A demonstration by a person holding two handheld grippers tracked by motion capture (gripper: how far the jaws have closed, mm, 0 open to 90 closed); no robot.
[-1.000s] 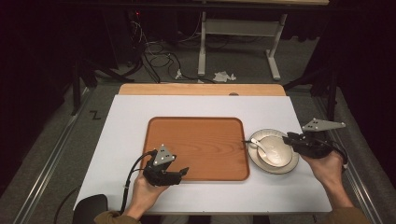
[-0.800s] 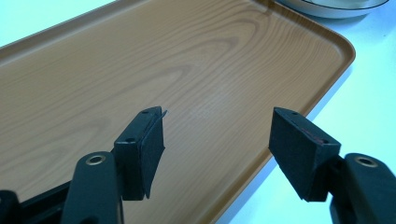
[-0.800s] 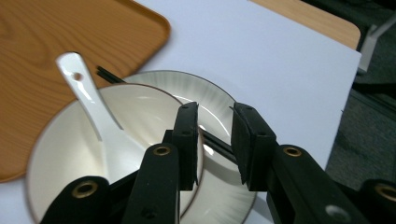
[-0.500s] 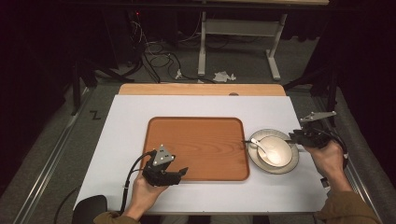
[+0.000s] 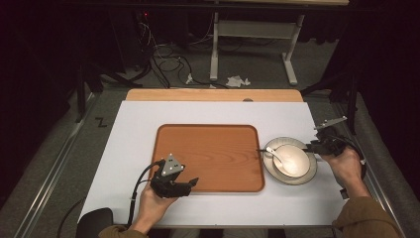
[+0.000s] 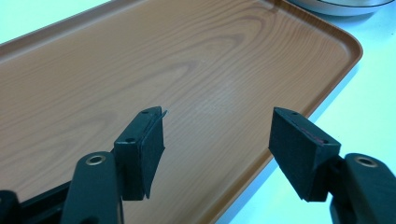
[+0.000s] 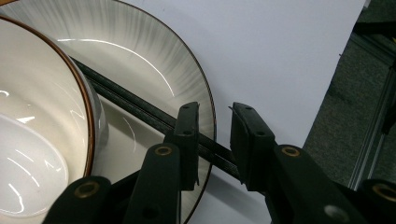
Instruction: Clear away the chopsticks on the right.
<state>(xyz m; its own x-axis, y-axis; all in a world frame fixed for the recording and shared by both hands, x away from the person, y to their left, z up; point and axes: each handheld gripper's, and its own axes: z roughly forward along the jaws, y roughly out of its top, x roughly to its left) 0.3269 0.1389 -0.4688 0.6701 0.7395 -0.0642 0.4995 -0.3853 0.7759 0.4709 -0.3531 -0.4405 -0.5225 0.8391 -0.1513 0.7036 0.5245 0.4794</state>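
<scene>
The chopsticks (image 7: 140, 112) lie flat across the plate (image 7: 154, 60), under the bowl (image 7: 42, 140), their long axis running across the table from the tray (image 5: 208, 156) to the plate's right rim. The right gripper (image 7: 214, 140) straddles their right ends, jaws narrowly apart, just closing; whether the pads press I cannot tell. The left gripper (image 6: 217, 140) hangs open over the tray's near edge.
</scene>
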